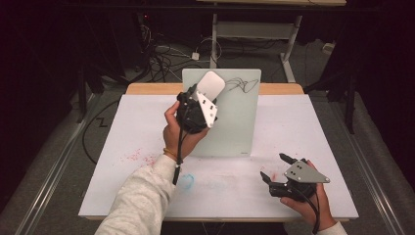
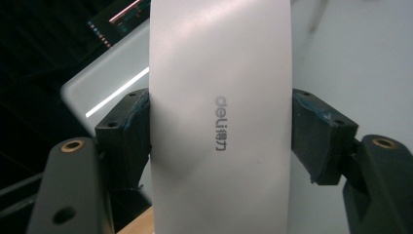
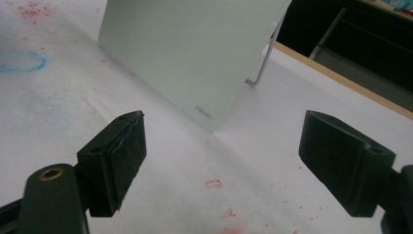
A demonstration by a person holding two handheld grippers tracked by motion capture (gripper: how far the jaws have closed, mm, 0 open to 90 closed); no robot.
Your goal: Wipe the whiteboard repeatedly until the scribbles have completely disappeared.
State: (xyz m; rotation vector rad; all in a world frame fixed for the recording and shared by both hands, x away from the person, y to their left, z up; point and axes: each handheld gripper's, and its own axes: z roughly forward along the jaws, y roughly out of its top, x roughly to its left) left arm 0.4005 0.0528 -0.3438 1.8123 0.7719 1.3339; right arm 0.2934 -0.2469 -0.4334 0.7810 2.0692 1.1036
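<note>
Left gripper (image 1: 209, 93) clamps white eraser (image 1: 211, 84) over glass board (image 1: 235, 122) scribble (image 1: 241, 85); right gripper (image 1: 276, 169) idle, jaws wide; next, press and wipe

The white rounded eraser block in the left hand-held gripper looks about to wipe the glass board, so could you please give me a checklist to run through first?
1. Grip: left hand-held gripper is shut on the white rounded eraser block, a jaw on each side: ok.
2. Position: eraser is at the upper part of the pale green glass board: ok.
3. Target: dark scribble sits near the board's top edge: ok.
4. Contact between eraser and board: cannot tell.
5. Right hand-held gripper is open, apart from the board: ok.
6. Board propped firmly on the white table: cannot tell.
</note>
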